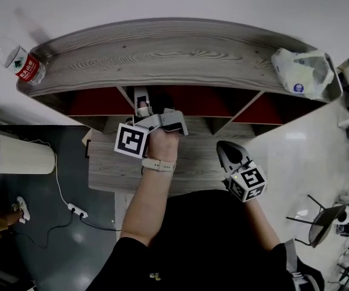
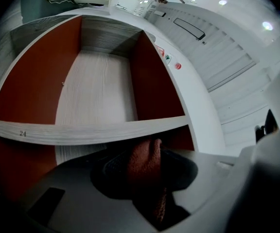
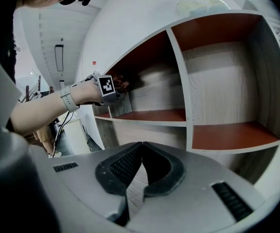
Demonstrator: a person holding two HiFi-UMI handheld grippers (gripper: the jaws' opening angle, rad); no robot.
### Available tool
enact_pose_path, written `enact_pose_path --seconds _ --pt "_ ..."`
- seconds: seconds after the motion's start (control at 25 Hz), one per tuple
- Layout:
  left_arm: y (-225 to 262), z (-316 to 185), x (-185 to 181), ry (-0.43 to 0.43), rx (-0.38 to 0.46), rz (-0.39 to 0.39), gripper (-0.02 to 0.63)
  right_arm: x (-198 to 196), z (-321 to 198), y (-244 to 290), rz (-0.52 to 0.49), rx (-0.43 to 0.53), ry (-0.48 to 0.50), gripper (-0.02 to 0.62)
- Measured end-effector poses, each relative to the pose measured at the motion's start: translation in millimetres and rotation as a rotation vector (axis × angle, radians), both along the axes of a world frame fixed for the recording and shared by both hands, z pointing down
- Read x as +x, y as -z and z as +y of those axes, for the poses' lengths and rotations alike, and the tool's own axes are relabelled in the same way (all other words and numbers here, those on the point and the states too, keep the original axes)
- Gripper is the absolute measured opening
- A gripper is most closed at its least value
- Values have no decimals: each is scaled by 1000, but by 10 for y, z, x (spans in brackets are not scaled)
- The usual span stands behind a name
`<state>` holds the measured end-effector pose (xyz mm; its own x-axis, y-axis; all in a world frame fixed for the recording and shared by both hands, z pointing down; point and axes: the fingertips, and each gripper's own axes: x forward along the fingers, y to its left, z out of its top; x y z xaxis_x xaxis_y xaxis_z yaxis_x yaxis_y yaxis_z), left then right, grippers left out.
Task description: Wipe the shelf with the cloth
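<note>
Pinching a rust-brown cloth (image 2: 140, 166) tight, the jaws of the left gripper (image 2: 148, 149) sit at the mouth of a red-lined compartment of the shelf (image 1: 162, 56). The right gripper (image 3: 141, 144) hangs back from it, jaws pressed together on nothing.

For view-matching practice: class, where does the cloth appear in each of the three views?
Head view: cloth, upper centre, barely visible at the left tongs' tip.
Left gripper view: bottom centre, clamped in the tongs.
Right gripper view: upper left, beside the marker cube.
Shared landmark: the shelf.
</note>
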<state>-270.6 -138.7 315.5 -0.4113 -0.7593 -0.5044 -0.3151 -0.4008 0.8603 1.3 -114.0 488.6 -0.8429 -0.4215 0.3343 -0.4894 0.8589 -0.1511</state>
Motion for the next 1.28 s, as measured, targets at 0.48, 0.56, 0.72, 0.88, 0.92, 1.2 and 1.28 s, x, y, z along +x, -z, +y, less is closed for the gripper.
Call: enact_pose_path --seconds 0.48,0.56,0.72,0.88,0.92,1.2,1.28 --pt "-610 -383 -210 63 -171 122 133 141 -147 -19 -10 -14 -23 -3" --pt "-715 -404 -214 55 -201 146 135 127 -148 -24 -13 -16 -18 -3" --pt "-1033 -384 -204 29 -274 253 133 94 -137 -20 -16 -18 -5 -2" --pt "-1112 -323 -192 13 -281 299 132 93 -131 -17 -14 -16 0 -3" --pt "-1113 -309 -188 9 -283 301 132 96 -129 -16 -13 -15 0 -3" --pt "-936 -149 -105 -4 -225 240 132 86 -62 -30 -11 -20 3 -2" --pt "-771 -108 -72 0 -197 179 132 72 -38 -25 -13 -24 2 -2"
